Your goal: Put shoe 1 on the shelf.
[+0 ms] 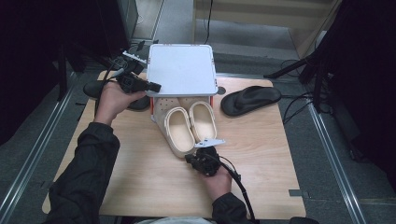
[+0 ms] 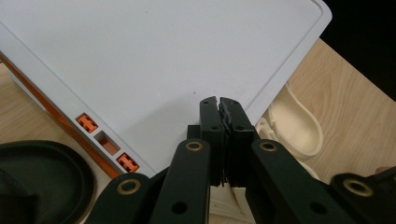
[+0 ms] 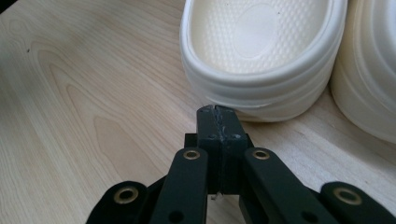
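Observation:
A white flat-topped shoe stand (image 1: 182,70) with orange fittings (image 2: 86,122) sits at the back of the wooden table. Two cream clogs (image 1: 180,128) (image 1: 203,119) lie side by side, toes under the stand. My left gripper (image 1: 155,87) is shut and empty, its tips (image 2: 219,100) over the stand's white top (image 2: 140,56) near the left front corner. My right gripper (image 1: 190,159) is shut and empty too. Its tips (image 3: 217,110) are right at the heel of the left clog (image 3: 261,46); whether they touch it I cannot tell. The other clog (image 3: 369,70) lies beside it.
One black sandal (image 1: 250,99) lies right of the stand. Another black sandal (image 1: 93,88) lies left of it, partly behind the left hand, and its rim (image 2: 42,172) is beside the left gripper. Bare wood (image 1: 149,182) spreads along the table's front.

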Demonstrator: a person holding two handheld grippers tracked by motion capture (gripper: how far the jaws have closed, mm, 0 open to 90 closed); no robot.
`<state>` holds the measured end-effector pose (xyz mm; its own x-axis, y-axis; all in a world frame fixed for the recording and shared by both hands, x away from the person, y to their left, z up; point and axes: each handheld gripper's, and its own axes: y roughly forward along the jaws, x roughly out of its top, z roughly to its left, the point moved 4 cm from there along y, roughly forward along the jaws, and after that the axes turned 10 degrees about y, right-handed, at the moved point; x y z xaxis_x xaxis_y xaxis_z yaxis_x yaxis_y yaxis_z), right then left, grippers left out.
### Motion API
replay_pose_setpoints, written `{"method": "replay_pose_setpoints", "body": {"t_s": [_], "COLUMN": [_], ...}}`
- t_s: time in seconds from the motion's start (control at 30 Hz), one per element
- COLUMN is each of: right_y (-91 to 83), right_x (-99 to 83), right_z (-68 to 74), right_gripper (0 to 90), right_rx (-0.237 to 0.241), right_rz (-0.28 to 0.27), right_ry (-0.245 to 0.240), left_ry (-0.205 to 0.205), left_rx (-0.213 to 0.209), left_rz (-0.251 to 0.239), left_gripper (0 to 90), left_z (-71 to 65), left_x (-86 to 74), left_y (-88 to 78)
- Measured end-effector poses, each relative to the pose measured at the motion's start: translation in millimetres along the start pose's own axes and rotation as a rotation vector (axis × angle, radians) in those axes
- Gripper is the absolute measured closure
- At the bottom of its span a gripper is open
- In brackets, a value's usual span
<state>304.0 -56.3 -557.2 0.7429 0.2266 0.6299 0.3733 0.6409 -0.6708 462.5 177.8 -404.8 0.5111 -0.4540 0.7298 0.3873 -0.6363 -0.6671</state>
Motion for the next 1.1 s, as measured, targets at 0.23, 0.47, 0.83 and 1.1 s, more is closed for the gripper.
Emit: {"method": "replay_pose_setpoints", "body": {"t_s": [0.23,0.47,0.83,1.1], "right_y": [3.4,6.1,13.4,25.7], "right_x": [3.6,9.6,26.6,46.5], "right_z": [2.5,6.9,13.7,17.9], "right_gripper": [90.0,90.0,90.0,90.0], "right_rx": [0.005,0.014,-0.010,-0.027], "right_rz": [0.011,0.017,0.006,0.007], "right_ry": [0.007,0.010,-0.007,-0.012], "left_ry": [0.000,-0.001,0.001,-0.005], "left_rx": [0.000,0.002,0.003,0.002], "left_rz": [0.000,-0.001,-0.001,0.001], "left_gripper": [89.1,89.1,89.1,89.1], "left_z": [-0.1,-0.2,0.0,-0.1], "left_x": [-0.1,0.0,0.1,0.1], "left_y": [0.0,0.2,0.1,0.1]}}
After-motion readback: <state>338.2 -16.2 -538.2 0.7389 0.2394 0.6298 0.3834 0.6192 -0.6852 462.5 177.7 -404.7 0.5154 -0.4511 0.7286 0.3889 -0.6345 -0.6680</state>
